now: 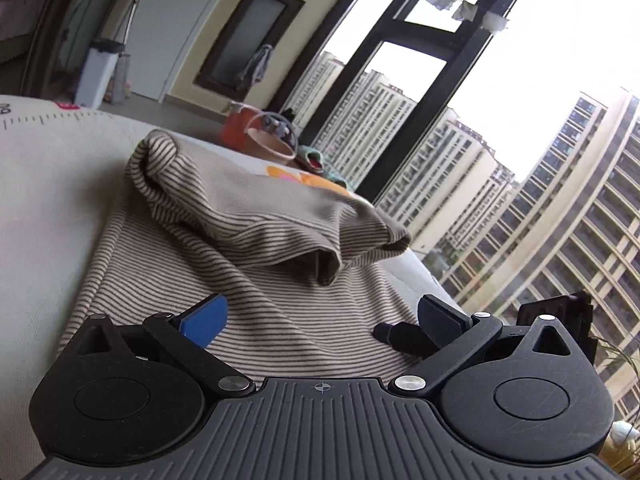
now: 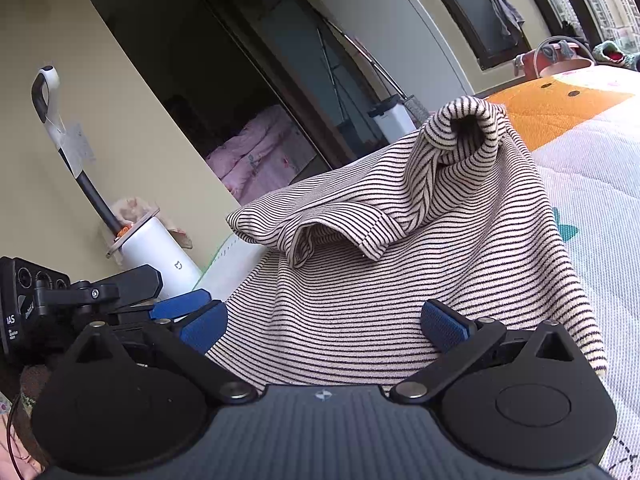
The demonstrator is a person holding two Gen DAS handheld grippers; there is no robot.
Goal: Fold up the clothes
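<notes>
Here, your left gripper sits with its jaws spread wide and nothing between them, and the striped garment lies directly ahead of and beneath the gap, on the pale quilted mat. The near hem runs crosswise under both pads, so the cloth's long axis heads straight away from the jaws toward the bunched, half-turned upper part with its loose sleeve opening. Your right gripper is likewise released and holds nothing; the same striped garment fills the space between its fingers, with the rolled cuff standing up ahead and slightly to the right of the gap. Neither hand looks clearly nearer: both hover at the near hem, side by side, and the left gripper shows just beyond the right's left finger. I judge the next move depends on each jaw closing on its own hem corner. The left view shows the garment's far fold against the window; only the right view shows the hem's outer edge draping past the right finger.
</notes>
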